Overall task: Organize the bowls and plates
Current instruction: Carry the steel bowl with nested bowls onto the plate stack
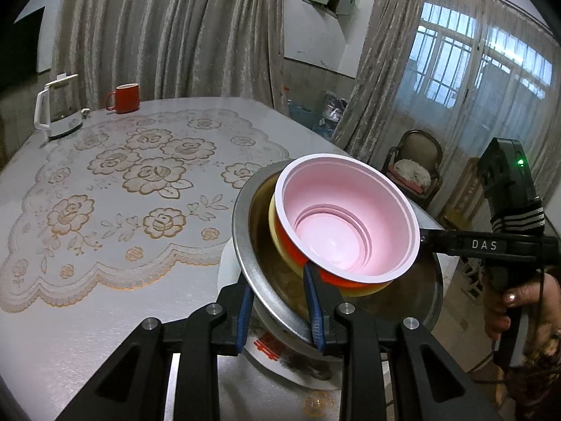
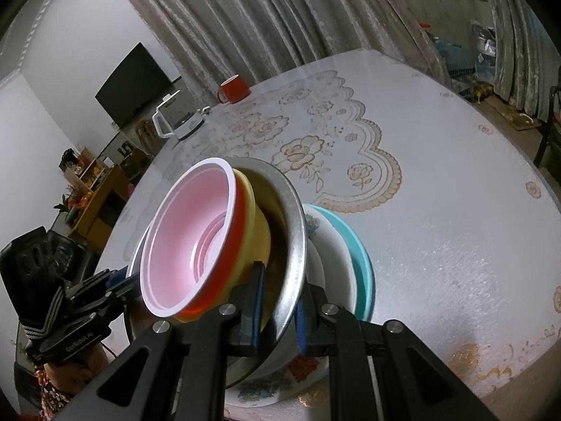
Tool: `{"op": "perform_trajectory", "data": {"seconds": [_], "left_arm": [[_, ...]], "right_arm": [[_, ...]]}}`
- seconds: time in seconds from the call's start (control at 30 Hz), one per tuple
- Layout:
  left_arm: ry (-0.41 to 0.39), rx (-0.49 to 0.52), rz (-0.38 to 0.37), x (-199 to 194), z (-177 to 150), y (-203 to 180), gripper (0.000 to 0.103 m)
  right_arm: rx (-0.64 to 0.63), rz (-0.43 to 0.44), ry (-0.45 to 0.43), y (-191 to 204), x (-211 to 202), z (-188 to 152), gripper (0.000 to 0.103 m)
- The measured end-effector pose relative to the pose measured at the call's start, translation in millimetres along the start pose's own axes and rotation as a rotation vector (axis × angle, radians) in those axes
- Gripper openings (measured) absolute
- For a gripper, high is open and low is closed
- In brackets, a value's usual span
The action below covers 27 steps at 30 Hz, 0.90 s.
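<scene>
stack: pink bowl [image 1: 345, 217] nested in steel basin [image 1: 245, 245], held straight ahead | left gripper [image 1: 280, 310] clamped on basin rim | right gripper [image 2: 278, 310] clamped on opposite rim | handling: stiff, slippery, top-heavy; rim grip is advised

Round table under a lace-patterned cloth [image 1: 115, 182], curtained room behind.
A red ceramic mug [image 1: 124, 98] stands beside a white electric kettle [image 1: 59, 112] at the far edge; a wooden armchair [image 1: 415, 165] sits near the barred window [image 1: 466, 59].

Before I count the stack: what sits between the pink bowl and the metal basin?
A yellow bowl is nested between the pink bowl and the metal basin; the right wrist view shows it best.
</scene>
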State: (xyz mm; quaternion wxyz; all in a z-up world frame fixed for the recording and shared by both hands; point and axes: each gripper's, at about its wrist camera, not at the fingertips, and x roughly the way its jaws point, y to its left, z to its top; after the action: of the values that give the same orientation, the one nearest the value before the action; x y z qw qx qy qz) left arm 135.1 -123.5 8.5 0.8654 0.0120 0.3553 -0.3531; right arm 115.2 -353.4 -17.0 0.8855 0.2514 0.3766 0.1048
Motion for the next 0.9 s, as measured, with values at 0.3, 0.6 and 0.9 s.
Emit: {"op": "perform_trajectory", "data": {"seconds": [0.3,0.6,0.9], "left_arm": [[0.011,-0.014,0.002,0,-3,2,0.028],[0.024,-0.015,0.020,3,-5,5,0.028],[0.023,-0.005,0.037,5,-7,0,0.028]], "right_arm": [[0.011,0.007,0.025,-2,6,-6,0.016],[0.023,0.004,0.046,-3,14,-9,0.016],[0.019,-0.024,0.055,-5,20,-11,0.017]]}}
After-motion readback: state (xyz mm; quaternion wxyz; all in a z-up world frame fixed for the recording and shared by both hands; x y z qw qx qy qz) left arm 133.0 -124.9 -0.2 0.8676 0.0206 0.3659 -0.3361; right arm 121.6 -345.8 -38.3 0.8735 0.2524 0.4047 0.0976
